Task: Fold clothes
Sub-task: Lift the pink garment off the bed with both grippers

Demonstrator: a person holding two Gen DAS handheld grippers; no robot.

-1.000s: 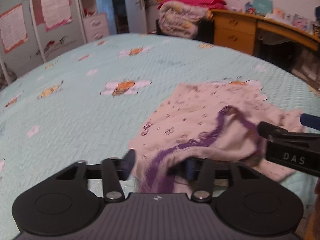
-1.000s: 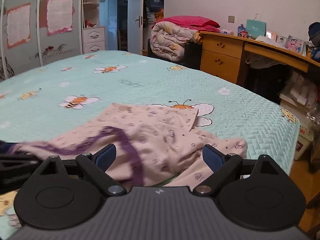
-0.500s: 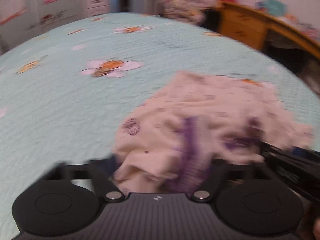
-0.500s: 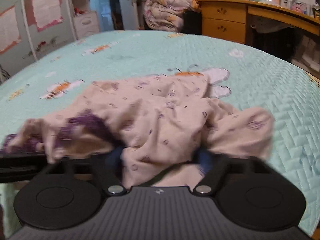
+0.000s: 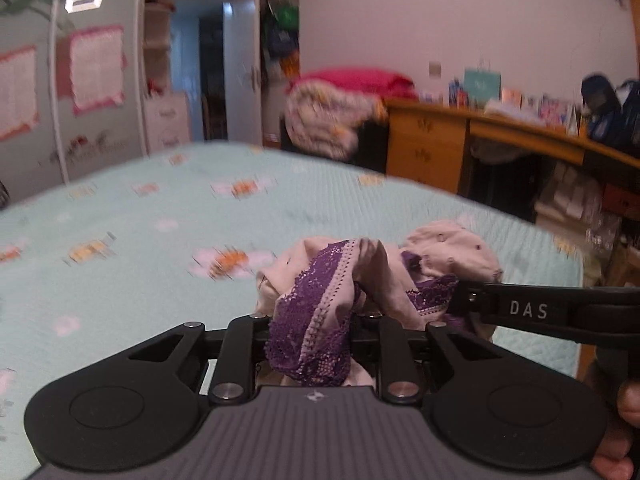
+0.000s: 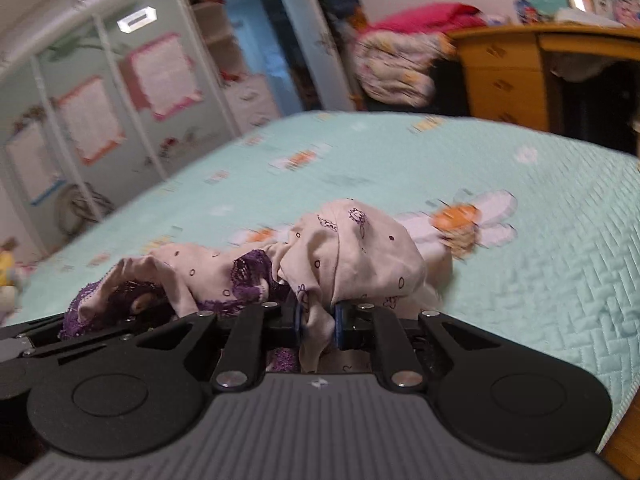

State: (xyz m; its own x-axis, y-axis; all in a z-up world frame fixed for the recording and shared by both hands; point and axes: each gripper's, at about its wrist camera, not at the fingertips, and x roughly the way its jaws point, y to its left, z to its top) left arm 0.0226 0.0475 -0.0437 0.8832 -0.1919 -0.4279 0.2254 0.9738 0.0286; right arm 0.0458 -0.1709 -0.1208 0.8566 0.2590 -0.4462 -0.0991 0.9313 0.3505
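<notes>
A pale pink garment (image 5: 448,248) with small prints and a purple lace trim hangs bunched above the mint-green bed (image 5: 120,280). My left gripper (image 5: 316,320) has its jaws closing, and they pinch the lace edge between them. In the left wrist view my right gripper (image 5: 460,300) comes in from the right and clamps the same cloth. In the right wrist view the garment (image 6: 360,248) is squeezed between the blue pads (image 6: 298,316) of my right gripper (image 6: 318,318), whose jaws are closing too. The left gripper (image 6: 60,332) holds the lace end at the far left.
The quilted bedspread (image 6: 520,280) with bee and flower prints stretches ahead. A wooden desk (image 5: 428,144) and piled quilts (image 5: 328,120) stand beyond the bed's right side. Wardrobe doors (image 5: 80,100) fill the left. A hand (image 5: 628,400) shows at the lower right.
Both grippers closed on the garment and rose. The cloth, flat on the bed before, now hangs bunched between them, and both views tilted up toward the room.
</notes>
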